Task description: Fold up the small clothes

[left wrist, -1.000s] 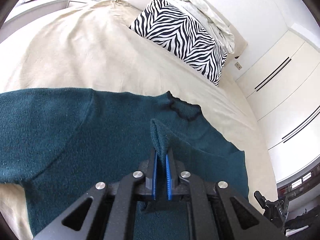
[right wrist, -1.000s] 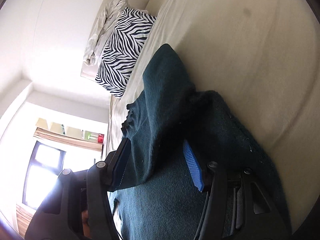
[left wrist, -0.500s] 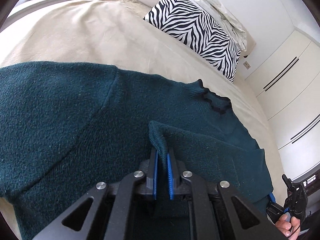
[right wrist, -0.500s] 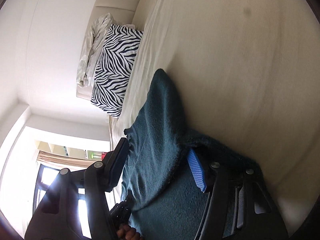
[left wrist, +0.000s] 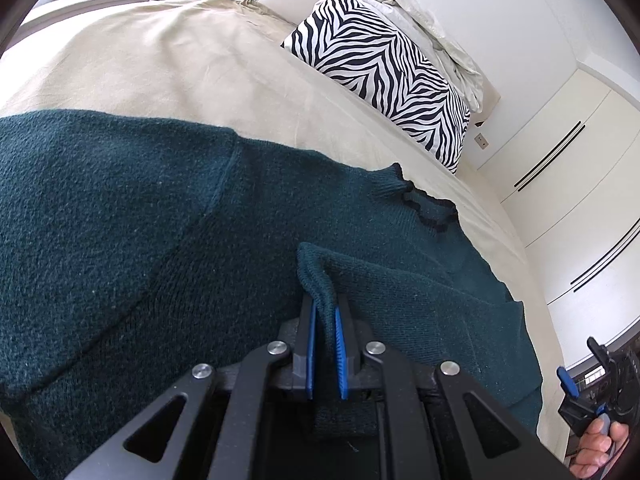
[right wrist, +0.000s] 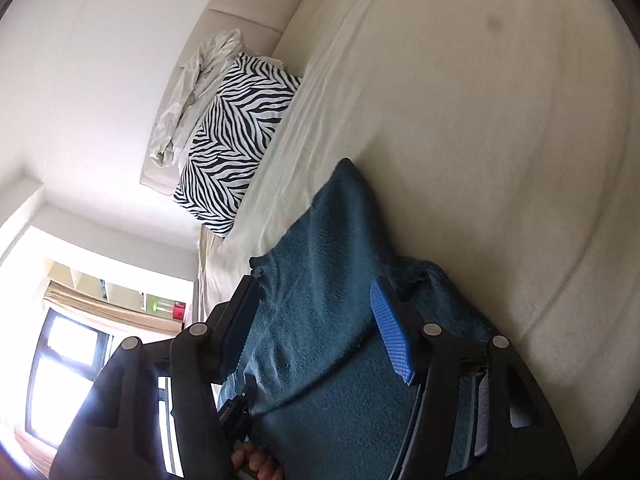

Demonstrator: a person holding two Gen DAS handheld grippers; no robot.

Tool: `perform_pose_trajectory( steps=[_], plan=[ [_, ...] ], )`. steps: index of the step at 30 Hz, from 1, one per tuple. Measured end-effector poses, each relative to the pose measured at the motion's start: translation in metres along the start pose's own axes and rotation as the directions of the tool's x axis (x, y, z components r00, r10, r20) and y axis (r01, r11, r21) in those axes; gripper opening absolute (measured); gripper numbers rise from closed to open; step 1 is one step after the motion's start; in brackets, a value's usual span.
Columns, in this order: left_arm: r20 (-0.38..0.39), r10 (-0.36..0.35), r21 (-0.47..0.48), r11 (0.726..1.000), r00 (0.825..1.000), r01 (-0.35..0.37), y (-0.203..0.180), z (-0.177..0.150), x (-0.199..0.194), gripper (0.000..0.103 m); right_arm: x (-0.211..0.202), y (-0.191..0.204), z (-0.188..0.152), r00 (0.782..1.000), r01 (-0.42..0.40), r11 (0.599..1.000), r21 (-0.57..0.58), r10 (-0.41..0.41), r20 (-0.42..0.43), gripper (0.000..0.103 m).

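Observation:
A dark teal knit sweater point(left wrist: 160, 240) lies spread on a beige bed point(left wrist: 160, 64), its black-trimmed collar point(left wrist: 428, 210) toward the pillow. My left gripper point(left wrist: 323, 312) is shut on a fold of the sweater's edge and holds it over the sweater's body. My right gripper point(right wrist: 316, 312) is open, its blue pads point(right wrist: 390, 332) on either side of the sweater point(right wrist: 320, 280) with cloth between them. It also shows in the left wrist view point(left wrist: 592, 396) at the lower right, past the sweater's right edge.
A zebra-print pillow point(left wrist: 384, 72) and crumpled white bedding point(left wrist: 436, 32) lie at the bed's head. White wardrobe doors point(left wrist: 568, 184) stand to the right. A window point(right wrist: 68, 364) shows in the right wrist view. Bare bedsheet point(right wrist: 480, 120) stretches beyond the sweater.
My left gripper has carried the pinched fold further over the sweater's body toward the left sleeve. My right gripper has stayed open and has drawn back, its view turning.

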State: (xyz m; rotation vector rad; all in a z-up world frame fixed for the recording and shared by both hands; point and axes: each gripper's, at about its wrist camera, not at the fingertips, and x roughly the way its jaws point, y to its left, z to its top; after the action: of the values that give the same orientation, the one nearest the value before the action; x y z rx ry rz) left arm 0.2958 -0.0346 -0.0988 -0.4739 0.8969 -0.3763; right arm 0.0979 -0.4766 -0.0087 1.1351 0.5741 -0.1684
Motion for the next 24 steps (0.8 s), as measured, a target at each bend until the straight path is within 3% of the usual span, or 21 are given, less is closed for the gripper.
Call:
perform_pose_trajectory(
  steps=[4, 6, 8, 9, 11, 15, 20, 24],
  plan=[
    [0.005, -0.001, 0.004, 1.000, 1.000, 0.001, 0.000, -0.002, 0.000, 0.012, 0.047, 0.015, 0.020, 0.995, -0.051, 0.998, -0.031, 0.048, -0.085, 0.058],
    [0.008, 0.003, 0.010, 1.000, 1.000, -0.003, 0.000, -0.003, 0.000, 0.012, 0.075, 0.004, 0.026, 0.990, -0.023, 0.999, -0.023, 0.019, -0.137, 0.057],
    [0.009, 0.008, 0.015, 1.000, 1.000, -0.008, -0.001, -0.004, 0.000, 0.012, 0.094, -0.016, 0.024, 0.985, 0.027, 0.999, -0.022, -0.031, -0.169, 0.046],
    [0.009, 0.009, 0.016, 1.000, 1.000, -0.009, -0.001, -0.004, 0.000, 0.012, 0.091, -0.018, 0.023, 0.989, 0.021, 0.999, -0.049, -0.028, -0.148, 0.041],
    [0.010, 0.011, 0.019, 1.000, 1.000, -0.012, -0.003, -0.003, 0.000, 0.012, 0.082, -0.020, 0.018, 0.989, -0.002, 0.996, -0.088, -0.011, -0.150, 0.041],
    [0.011, 0.010, 0.019, 1.000, 1.000, -0.011, -0.003, -0.003, 0.000, 0.012, 0.057, -0.026, 0.009, 0.988, 0.034, 0.993, -0.113, -0.050, -0.143, 0.041],
    [0.013, -0.003, 0.007, 1.000, 1.000, 0.003, -0.002, -0.002, 0.000, 0.012, 0.009, -0.022, -0.010, 0.984, 0.155, 0.977, -0.147, -0.166, -0.065, 0.048],
    [-0.042, -0.045, -0.034, 0.998, 0.998, 0.044, 0.003, 0.007, -0.007, 0.015, -0.029, -0.008, -0.041, 0.988, 0.133, 0.978, -0.159, -0.143, -0.052, 0.050]
  ],
)
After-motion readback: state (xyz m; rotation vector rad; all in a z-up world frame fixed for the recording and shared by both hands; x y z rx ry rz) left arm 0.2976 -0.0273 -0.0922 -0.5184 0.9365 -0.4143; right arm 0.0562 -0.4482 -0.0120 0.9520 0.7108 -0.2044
